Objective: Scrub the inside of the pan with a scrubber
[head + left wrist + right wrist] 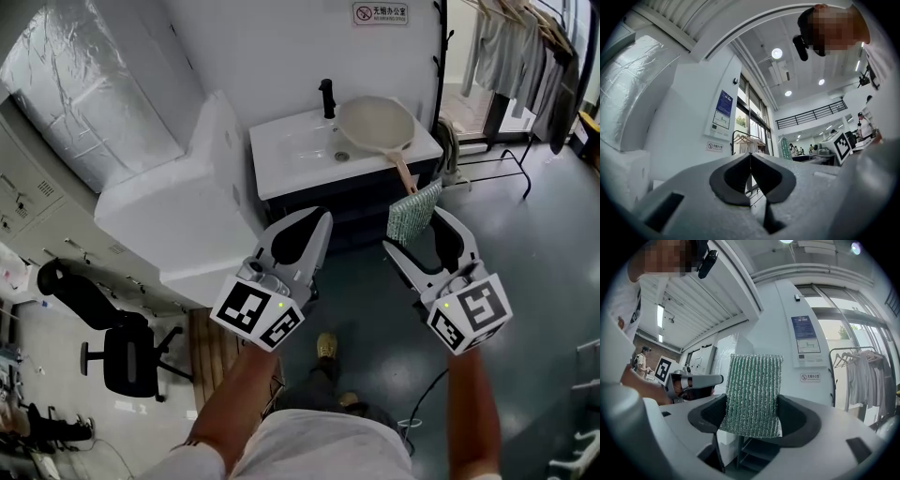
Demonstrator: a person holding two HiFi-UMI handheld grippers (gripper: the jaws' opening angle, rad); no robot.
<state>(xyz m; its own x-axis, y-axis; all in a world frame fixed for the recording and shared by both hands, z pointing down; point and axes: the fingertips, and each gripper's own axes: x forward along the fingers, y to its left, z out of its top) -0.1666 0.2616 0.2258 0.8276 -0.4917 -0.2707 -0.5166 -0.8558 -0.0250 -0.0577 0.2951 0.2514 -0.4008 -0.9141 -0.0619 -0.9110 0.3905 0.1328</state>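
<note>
A cream pan rests on the white sink ahead of me, its handle pointing toward me over the front edge. My right gripper is shut on a green striped scrubber, which stands upright between the jaws in the right gripper view. The scrubber hangs in the air just short of the pan handle's tip. My left gripper is shut with nothing in it; its black pads meet in the left gripper view. Both grippers float in front of the sink cabinet, apart from it.
A black faucet stands at the back of the sink. A large white foam block sits left of the cabinet, with an office chair on the floor further left. A clothes rack stands at the right.
</note>
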